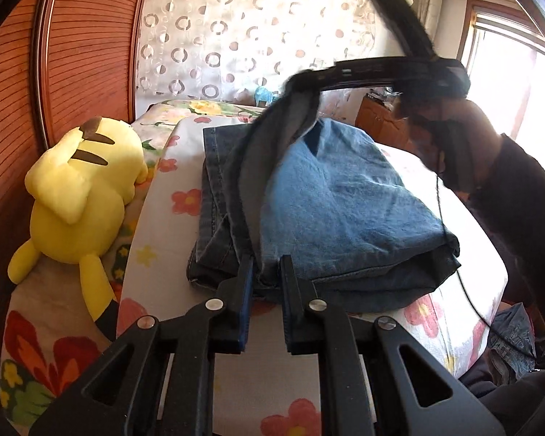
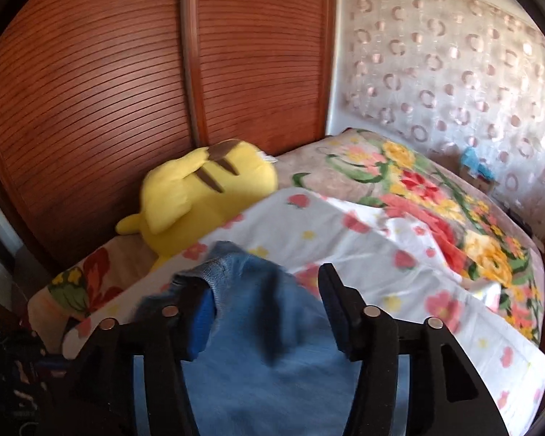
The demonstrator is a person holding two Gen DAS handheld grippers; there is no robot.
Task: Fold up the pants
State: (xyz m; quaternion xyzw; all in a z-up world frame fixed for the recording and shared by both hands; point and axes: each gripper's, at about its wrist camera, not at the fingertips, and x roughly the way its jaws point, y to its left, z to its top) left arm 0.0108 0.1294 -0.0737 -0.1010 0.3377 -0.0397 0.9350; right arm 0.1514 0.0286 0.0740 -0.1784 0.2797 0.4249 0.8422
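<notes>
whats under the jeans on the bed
The jeans lie on a white sheet with red flowers, spread over a floral blanket. The sheet directly beneath the denim is covered, so anything there stays hidden.

No legible text, label, brand, number or sign on any surface (both views checked).

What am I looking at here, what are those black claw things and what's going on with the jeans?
No robot: a person holds a two-finger gripper in each hand, with a fisheye camera on each looking along its fingers. The left view shows the left gripper at the near edge of the jeans, which lie partly folded on a flowered bed. There the right gripper lifts a denim flap. In the right view that gripper has denim draped between its spread fingers. A yellow plush lies beside the jeans.
</notes>
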